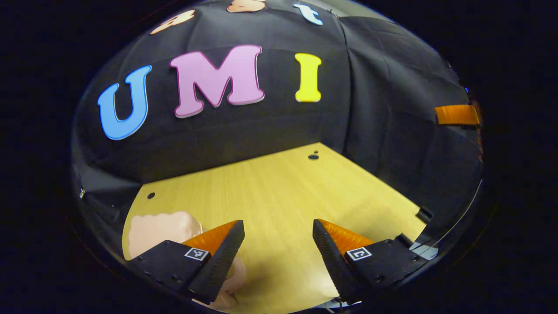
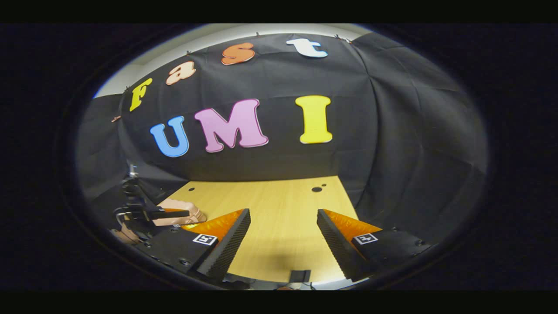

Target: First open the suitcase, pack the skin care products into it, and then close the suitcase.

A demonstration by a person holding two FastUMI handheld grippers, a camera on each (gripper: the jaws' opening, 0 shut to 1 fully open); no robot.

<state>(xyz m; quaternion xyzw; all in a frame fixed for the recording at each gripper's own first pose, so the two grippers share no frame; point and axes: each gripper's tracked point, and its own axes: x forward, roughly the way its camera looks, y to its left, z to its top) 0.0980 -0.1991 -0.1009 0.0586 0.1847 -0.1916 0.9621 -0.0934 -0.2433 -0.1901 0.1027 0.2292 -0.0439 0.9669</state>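
Left gripper view: the left gripper (image 1: pixel 278 237) hovers above a smooth, pale wooden table (image 1: pixel 279 192) with fine straight grain, its two ridged, wedge-shaped fingers spread wide and holding nothing. A soft-pink, rounded, glossy suitcase (image 1: pixel 161 231) lies at the table's near left corner, partly behind the left finger. Small dark round holes dot the far edge.

Right gripper view: the right gripper (image 2: pixel 283 231) also stands wide apart and empty over the table (image 2: pixel 279 205). The pink suitcase (image 2: pixel 183 209) sits at the left edge, with the left gripper (image 2: pixel 168 214) touching or just above it.
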